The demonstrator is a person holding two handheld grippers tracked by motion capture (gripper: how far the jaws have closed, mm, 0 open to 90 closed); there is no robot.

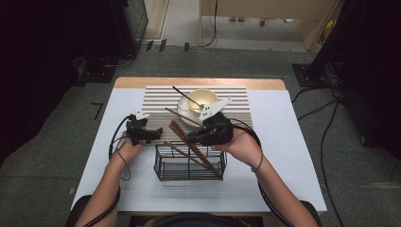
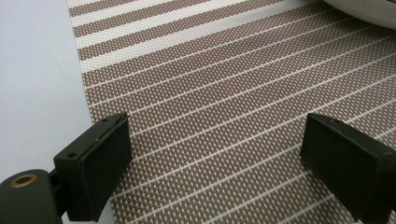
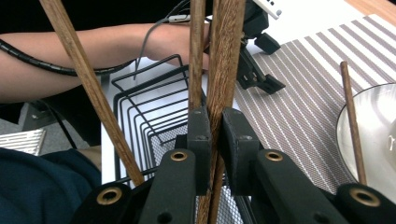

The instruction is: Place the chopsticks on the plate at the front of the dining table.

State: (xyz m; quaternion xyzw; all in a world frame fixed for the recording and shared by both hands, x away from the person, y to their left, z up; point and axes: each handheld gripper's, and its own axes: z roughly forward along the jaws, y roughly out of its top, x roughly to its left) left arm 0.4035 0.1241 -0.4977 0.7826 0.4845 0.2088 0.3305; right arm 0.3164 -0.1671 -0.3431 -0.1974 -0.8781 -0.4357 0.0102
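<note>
My right claw (image 3: 212,135) is clenched on a wooden chopstick (image 3: 224,70) — both pads pinch its shaft just above the black wire basket (image 3: 154,107), so the stick runs straight up between the jaws. In the high view the same chopstick (image 1: 189,142) slants from the basket (image 1: 189,163) toward the striped placemat (image 1: 156,94). I judge the grip sits low on the shaft so I can steer the stick cleanly past the basket's rim.

2 more sticks lean in the basket beside it, 1 far to the side (image 3: 88,84), 1 right behind my held one. Another chopstick (image 3: 352,121) rests across the rim of the cream bowl (image 3: 373,130) on the mat, and a spoon (image 1: 187,97) lies in that bowl.

My left claw (image 2: 215,154) hangs released — jaws wide apart, nothing between them, hovering over the mat's edge near the white table (image 2: 32,70), probably waiting its turn.
</note>
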